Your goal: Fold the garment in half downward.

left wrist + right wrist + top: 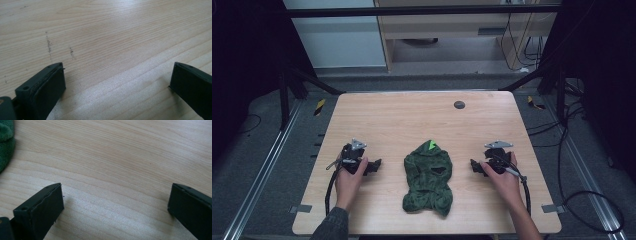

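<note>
— Step in hand? Looks like the very start: nothing gripped, nothing lifted.

— Going left to right, then. Left gripper (373,166) resting on the table (392,120), held by the left hand (350,176), forearm coming up from the near edge, jaws pointing inward toward the middle. Jaws spread wide in the left gripper view, only bare wood (112,37) between them, a few faint dark scuffs (49,45) farther off.

— And in the middle?

— Small green garment (428,177), fleecy, lying crumpled near the front centre of the table, a bright green tag or lining (431,145) showing at its far end and a dark opening on its upper side. Untouched by either tool; apart from both, roughly midway between them.

— Right side?

— Right gripper (474,166) mirrored: right hand (506,179) flat and low, jaws aimed inward at the garment. Wide apart too, empty, table grain (117,170) between them, with an edge of the green garment (5,142) peeking in at the upper left corner of the right gripper view.

— Next move?

— Probably a reach inward from both sides, low over the wood, to pinch the cloth at its edges. Soft, bunched fabric, so likely a need to catch a single layer, not a whole fold. Which edges to take: hard to judge from here.

— Beyond the garment?

— Small dark round mark or cap (459,104) near the far edge, well apart.
</note>
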Action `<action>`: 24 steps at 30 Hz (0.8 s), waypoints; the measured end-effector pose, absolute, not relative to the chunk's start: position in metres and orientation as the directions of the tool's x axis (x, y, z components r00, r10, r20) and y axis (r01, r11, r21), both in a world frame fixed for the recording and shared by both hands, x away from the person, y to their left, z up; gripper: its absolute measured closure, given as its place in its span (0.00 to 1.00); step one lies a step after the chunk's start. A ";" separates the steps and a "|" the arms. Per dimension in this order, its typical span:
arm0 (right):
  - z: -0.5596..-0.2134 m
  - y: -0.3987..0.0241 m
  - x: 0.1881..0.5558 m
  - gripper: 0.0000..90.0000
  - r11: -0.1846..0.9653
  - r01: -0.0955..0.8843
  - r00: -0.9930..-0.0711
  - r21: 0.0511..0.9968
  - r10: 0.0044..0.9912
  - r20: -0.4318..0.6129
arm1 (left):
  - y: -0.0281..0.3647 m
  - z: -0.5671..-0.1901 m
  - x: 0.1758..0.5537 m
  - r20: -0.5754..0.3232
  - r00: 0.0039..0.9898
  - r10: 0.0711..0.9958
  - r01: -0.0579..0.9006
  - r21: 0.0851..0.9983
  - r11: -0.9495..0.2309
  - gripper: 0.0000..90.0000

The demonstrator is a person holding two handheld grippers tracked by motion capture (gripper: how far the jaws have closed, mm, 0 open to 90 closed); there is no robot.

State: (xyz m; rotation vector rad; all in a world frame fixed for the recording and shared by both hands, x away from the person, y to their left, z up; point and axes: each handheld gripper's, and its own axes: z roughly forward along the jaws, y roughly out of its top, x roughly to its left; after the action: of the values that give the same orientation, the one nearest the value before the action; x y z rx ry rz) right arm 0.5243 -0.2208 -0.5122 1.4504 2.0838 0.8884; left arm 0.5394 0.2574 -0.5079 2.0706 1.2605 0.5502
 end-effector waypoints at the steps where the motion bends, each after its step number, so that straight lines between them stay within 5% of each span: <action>1: -0.512 -0.221 0.524 0.00 0.240 0.649 -0.347 0.721 0.938 0.000 | 0.256 -0.508 0.539 0.020 0.444 0.896 0.624 0.711 -0.325 0.00; 4: -0.512 -0.221 0.524 0.02 0.240 0.649 -0.348 0.722 0.937 0.002 | 0.256 -0.508 0.537 0.020 0.437 0.899 0.628 0.710 -0.320 0.00; 12: -0.501 -0.209 0.520 0.26 0.268 0.626 -0.423 0.732 0.906 0.031 | 0.245 -0.497 0.532 0.012 0.460 0.888 0.612 0.721 -0.326 0.07; 24: -0.483 -0.172 0.513 0.53 0.369 0.586 -0.565 0.722 0.824 0.037 | 0.199 -0.470 0.533 0.015 0.621 0.783 0.558 0.693 -0.456 0.12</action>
State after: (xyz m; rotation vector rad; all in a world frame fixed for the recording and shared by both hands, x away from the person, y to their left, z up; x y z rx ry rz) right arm 0.5134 -0.1724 -0.4829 1.2381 2.3042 1.0102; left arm 0.5333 0.1988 -0.4700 2.1834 1.0470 0.4407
